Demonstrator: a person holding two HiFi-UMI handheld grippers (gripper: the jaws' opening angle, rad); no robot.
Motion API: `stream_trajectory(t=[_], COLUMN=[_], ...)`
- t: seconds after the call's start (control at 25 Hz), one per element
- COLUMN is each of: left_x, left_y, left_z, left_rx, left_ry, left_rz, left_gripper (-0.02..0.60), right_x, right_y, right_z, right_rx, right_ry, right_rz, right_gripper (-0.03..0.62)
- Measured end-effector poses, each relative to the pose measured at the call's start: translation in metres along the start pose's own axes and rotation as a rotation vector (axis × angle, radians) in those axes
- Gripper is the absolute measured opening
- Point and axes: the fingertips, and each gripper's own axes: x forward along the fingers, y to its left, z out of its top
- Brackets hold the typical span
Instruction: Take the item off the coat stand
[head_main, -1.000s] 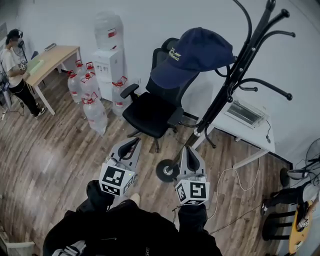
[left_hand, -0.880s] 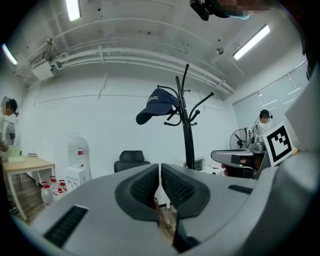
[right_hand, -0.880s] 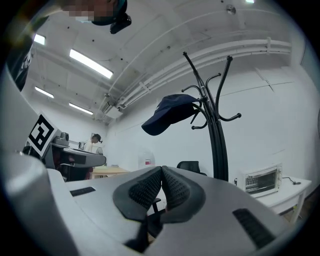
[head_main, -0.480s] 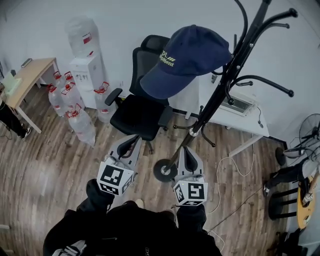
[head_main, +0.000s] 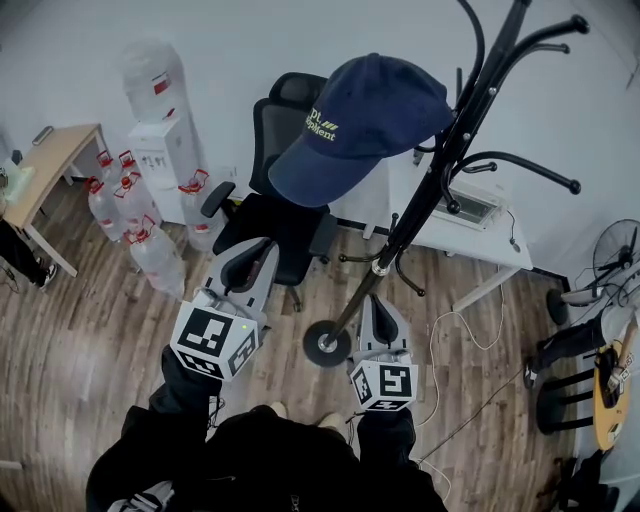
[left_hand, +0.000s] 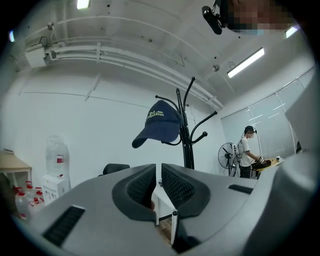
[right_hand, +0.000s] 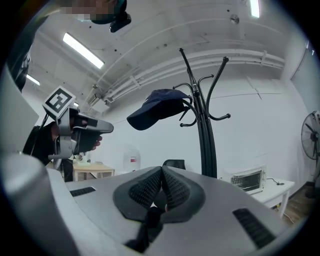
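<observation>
Bright, even ceiling strip lights (left_hand: 245, 62); fisheye warp w/ dark corners.

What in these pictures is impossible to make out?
- Which hook holds the cap: in every view, the cap itself covers it.
- The cap's lettering: too small and blurred to read in all views.
- Top of the coat stand: head view, cut off by the upper edge.
- Desk: head view, cut off by the left edge.

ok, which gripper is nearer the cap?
Left, likely. The left gripper is higher, below the cap brim; the right gripper sits lower, by the coat stand pole.
</observation>
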Motion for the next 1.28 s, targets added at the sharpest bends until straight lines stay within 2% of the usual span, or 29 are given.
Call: stream_trajectory(t=[0.16, 0.24, 0.48, 0.8, 1.28], left_x=[0.009, 0.017, 0.039, 0.072, 0.103], left_y=[0.0, -0.003, 0.002, 0.004, 0.005], left_z=[0.041, 0.057, 0.097, 0.133, 0.147], left_rx=[0.022, 0.043, 0.086, 0.084, 0.096], left_ry=[-0.057, -0.068, -0.078, -0.089, -0.088], left_rz=[-0.014, -0.026, -0.053, -0.087, -0.097], left_gripper=[0.045, 0.122, 0.202, 0.23, 0.236], right_x=[0.004, 0.004, 0.0, -0.006, 0.0], right_y=[0.007, 0.007, 0.004, -0.009, -0.023], right_z=[-0.001, -0.002, -0.003, 0.0, 0.011], right_rx=[-0.004, -0.001, 0.01, 0.014, 0.001], right_ry=[0.0, 0.002, 0.004, -0.008, -0.024], right_rz=[0.023, 0.028, 0.018, -0.013, -0.029], right_gripper=[0.015, 0.016, 0.015, 0.015, 0.015])
